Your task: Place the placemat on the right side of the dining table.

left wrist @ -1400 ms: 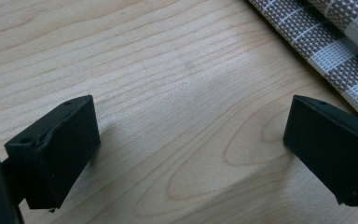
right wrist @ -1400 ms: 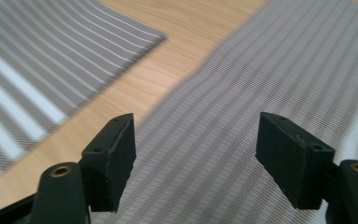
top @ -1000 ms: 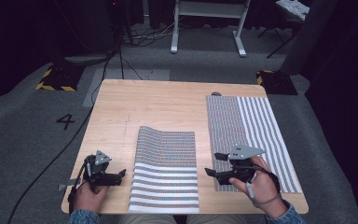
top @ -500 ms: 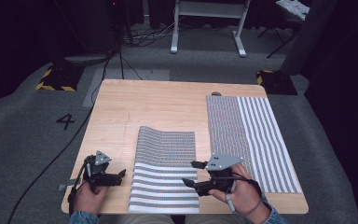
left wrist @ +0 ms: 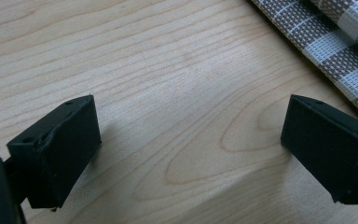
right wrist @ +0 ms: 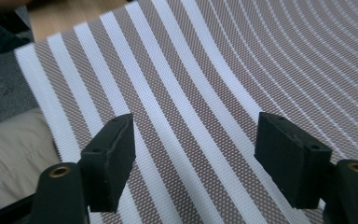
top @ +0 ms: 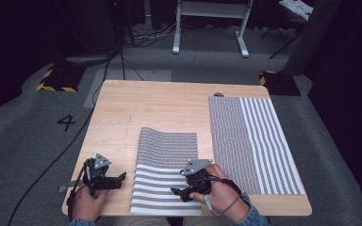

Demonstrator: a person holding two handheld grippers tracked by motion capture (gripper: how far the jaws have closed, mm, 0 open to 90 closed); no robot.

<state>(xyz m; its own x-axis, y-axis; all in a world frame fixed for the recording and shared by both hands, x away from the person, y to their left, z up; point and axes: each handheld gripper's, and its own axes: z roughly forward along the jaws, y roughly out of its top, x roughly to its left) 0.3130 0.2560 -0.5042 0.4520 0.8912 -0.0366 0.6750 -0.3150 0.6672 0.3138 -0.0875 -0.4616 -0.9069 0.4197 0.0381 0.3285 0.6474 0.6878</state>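
The striped placemat (top: 166,172) lies in front of me at the near middle of the desk (top: 136,106), its near edge at the desk's front edge. Its far part carries fine stripes and seems to rise in a gentle curve, while the near part with the broad white bands lies flat. My right gripper (top: 185,189) hovers over the near right part of that placemat (right wrist: 205,93), jaws apart with nothing between them; in the right gripper view the weave runs under both open jaws. My left gripper (top: 111,180) rests low over bare wood just left of the placemat, jaws also apart and empty; in the left gripper view a corner of the placemat (left wrist: 335,42) shows beyond it, apart from the jaws.

A second placemat (top: 254,141) lies flat along the right side of the desk, well clear of my hands.

I judge the work barely begun: neither gripper has a hold yet. What is left is to close on an edge and then fold or move the placemat.
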